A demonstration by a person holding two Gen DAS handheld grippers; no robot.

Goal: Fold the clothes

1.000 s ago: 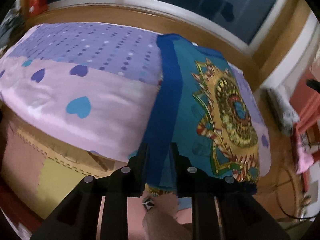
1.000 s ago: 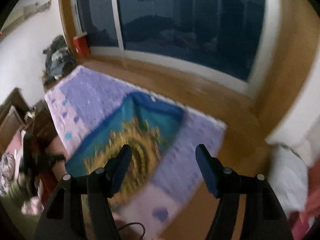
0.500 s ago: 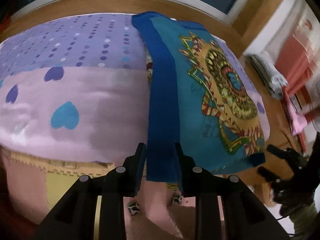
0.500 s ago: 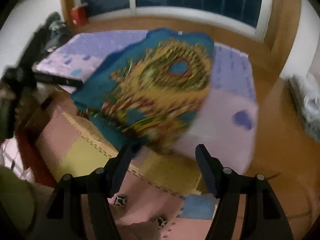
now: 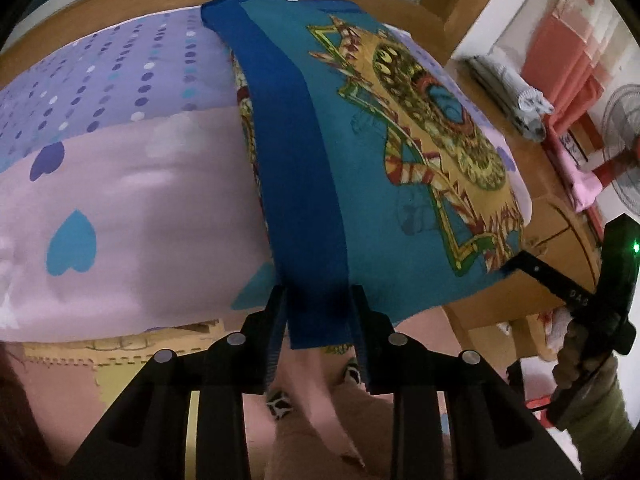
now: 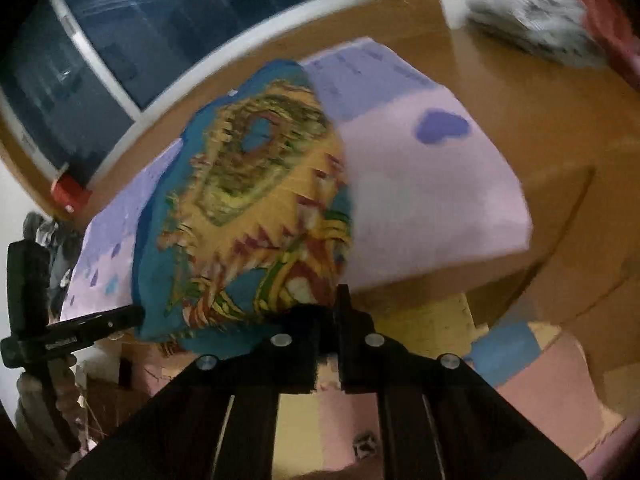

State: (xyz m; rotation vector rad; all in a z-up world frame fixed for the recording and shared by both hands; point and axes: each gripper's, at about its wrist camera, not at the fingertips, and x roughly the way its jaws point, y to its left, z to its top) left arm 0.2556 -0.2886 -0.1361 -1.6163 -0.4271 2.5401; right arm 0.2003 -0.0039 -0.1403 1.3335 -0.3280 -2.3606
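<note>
Teal cloth printed with a gold sun-like medallion and edged in a dark blue band [image 5: 384, 184] is what we are folding, and we have it at its near hem. Our left gripper [image 5: 318, 320] has its two black fingers closed to a narrow gap with the blue band pinched between them. Our right gripper [image 6: 326, 320] stands with its fingers nearly together at the hem's other corner; the view is blurred, but the printed edge seems caught between them.

From those two holds the cloth runs away from us, flat over the lilac mattress with heart and dot prints [image 5: 120, 184], on the mattress's right half, the far hem close to the mattress's far edge. A second layer of print peeks out under the blue band, so we judge the cloth already lies doubled.

It looks thin, light and limp, with a slight sheen that may let it slip. It will sag between our grippers, so we judge the corners the best holds, kept taut and level. Beyond the mattress's near edge lies a pink and yellow foam floor mat [image 6: 432, 412].
</note>
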